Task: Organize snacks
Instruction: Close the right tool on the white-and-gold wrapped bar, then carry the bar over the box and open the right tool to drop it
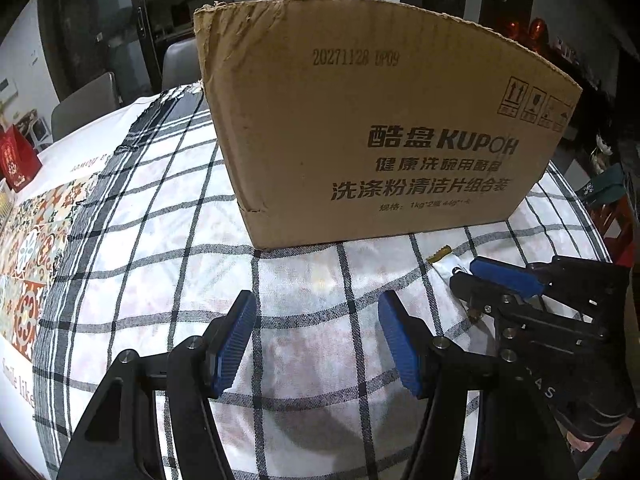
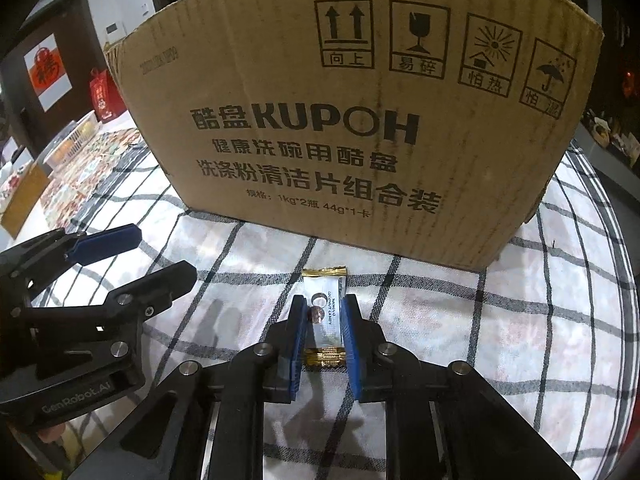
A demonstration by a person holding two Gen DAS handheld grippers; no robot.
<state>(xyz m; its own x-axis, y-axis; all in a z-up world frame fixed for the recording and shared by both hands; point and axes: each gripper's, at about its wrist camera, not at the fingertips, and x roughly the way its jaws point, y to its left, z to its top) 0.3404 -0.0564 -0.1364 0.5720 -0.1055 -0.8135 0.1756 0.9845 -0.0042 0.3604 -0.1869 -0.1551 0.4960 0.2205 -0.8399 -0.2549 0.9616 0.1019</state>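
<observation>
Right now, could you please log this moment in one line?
right tool: shut on candy | left tool: open | box: behind

"酷盘KUPOH", "20271128 DP09" and four handling symbols are printed on the cardboard box (image 2: 360,120), and "GenRobot.AI" is read on the left gripper (image 2: 136,248) at lower left.

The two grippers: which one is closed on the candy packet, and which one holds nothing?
The right gripper is shut on the white candy packet on the checked cloth. The left gripper stands open, empty.
</observation>
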